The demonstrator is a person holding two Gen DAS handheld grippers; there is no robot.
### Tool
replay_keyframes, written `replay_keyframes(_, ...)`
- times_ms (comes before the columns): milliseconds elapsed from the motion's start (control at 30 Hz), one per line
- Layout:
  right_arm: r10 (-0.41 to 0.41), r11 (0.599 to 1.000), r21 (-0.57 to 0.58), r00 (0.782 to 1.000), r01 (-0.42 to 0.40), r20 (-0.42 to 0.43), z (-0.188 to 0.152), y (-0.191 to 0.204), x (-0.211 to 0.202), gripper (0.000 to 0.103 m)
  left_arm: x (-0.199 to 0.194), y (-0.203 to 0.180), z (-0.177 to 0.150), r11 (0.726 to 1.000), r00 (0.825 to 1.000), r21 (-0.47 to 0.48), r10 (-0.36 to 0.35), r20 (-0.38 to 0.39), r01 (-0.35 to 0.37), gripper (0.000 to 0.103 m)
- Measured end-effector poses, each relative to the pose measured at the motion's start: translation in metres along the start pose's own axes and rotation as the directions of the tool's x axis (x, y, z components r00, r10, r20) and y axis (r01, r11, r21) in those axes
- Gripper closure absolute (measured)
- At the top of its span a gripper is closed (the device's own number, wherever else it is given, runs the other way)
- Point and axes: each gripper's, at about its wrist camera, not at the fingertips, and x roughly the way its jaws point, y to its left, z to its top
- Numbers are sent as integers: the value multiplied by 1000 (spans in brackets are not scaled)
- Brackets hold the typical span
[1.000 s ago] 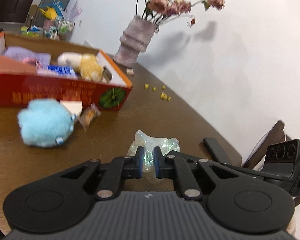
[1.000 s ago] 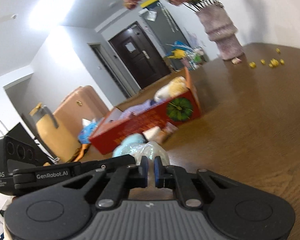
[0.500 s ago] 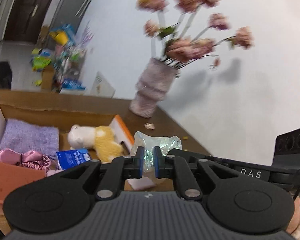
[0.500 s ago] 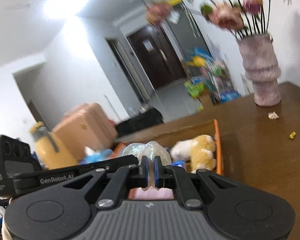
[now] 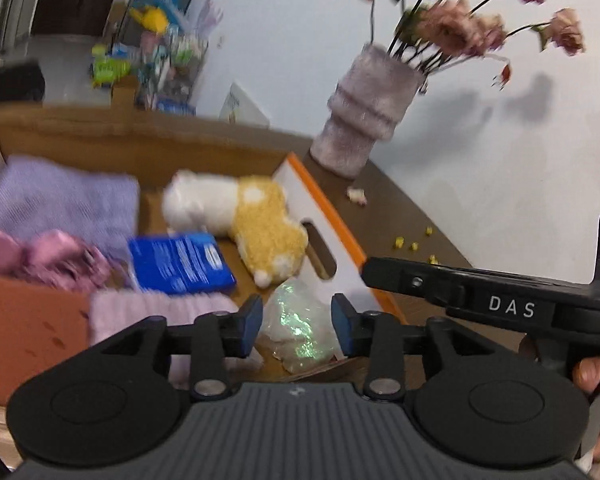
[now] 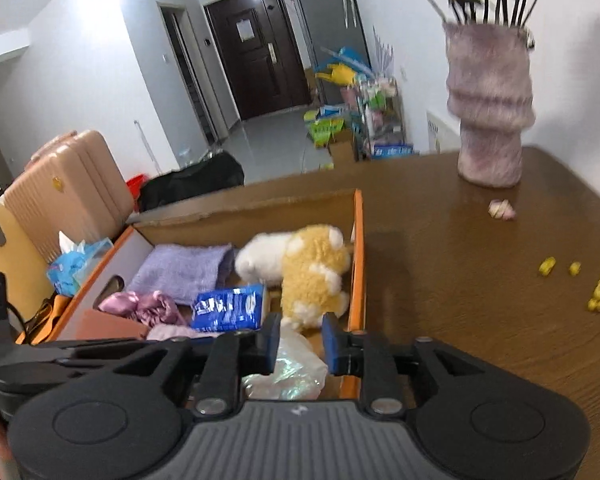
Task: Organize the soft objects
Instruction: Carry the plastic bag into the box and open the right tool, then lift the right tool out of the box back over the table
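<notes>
Both claws were spreading their jaws, the left gripper [image 5: 296,326] and right gripper [image 6: 300,342] letting go of the crinkly iridescent bag [image 5: 298,326], its long axis unclear, inside the cardboard box [image 6: 358,248], plush dog [image 5: 256,226] at 11 o'clock, vase [image 6: 490,108] at 2, suitcase [image 6: 66,190] only right-view.

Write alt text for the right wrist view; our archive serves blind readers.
The right claw is opening over a crinkly iridescent plastic bag in an orange-edged cardboard box, its blue pads clear of the bag. The box also holds a white-and-yellow plush toy, a folded lilac towel and a blue tissue pack.
</notes>
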Motion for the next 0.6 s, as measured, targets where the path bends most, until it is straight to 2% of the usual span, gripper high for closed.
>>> replay_keyframes(133, -3, 998, -59, 998, 7, 59, 10, 13, -31, 73, -50, -12, 9, 991, 991, 96, 83, 109, -94, 53)
replay_keyframes(200, -10, 995, -97, 996, 19, 94, 14, 23, -52, 67, -76, -17, 8, 978, 976, 128, 145, 165, -167, 39)
replay_keyframes(233, -11, 993, -116, 994, 24, 111, 14, 28, -62, 61, -87, -19, 6, 969, 966, 144, 174, 189, -202, 34)
replay_keyframes(267, -7, 990, -140, 992, 25, 129, 14, 34, -72, 53, -99, -21, 4, 957, 955, 157, 206, 215, -242, 25)
replay_keyframes(300, 1, 987, -162, 989, 22, 146, 14, 40, -82, 49, -112, -23, 0, 943, 936, 161, 246, 250, -290, 20)
replay_keyframes(333, 9, 982, -185, 984, 25, 178, 12, 46, -93, 41, -124, -25, -1, 928, 916, 161, 281, 287, -335, 18)
replay_keyframes(367, 11, 978, -205, 975, 35, 220, 8, 53, -104, 31, -137, -27, -6, 910, 889, 157, 318, 328, -384, 14)
replay_keyframes(400, 12, 973, -225, 964, 50, 266, 3, 59, -113, 24, -147, -29, -11, 897, 867, 149, 343, 362, -417, 8)
replay_keyframes(433, 10, 966, -248, 943, 78, 333, -4, 67, -123, 11, -156, -31, -15, 883, 842, 136, 367, 396, -449, 5)
replay_keyframes(467, 2, 960, -260, 921, 108, 389, -10, 73, -132, 6, -167, -33, -21, 869, 813, 112, 394, 429, -481, 4)
replay_keyframes(500, -4, 952, -273, 898, 138, 440, -18, 80, -139, 6, -176, -34, -23, 863, 796, 97, 407, 449, -496, 4)
replay_keyframes(533, -6, 947, -282, 886, 154, 464, -25, 85, -143, 6, -184, -36, -29, 858, 784, 92, 412, 465, -505, 4)
replay_keyframes(600, -3, 948, -279, 877, 156, 480, -35, 91, -150, 5, -199, -37, -38, 847, 767, 85, 426, 480, -524, 3)
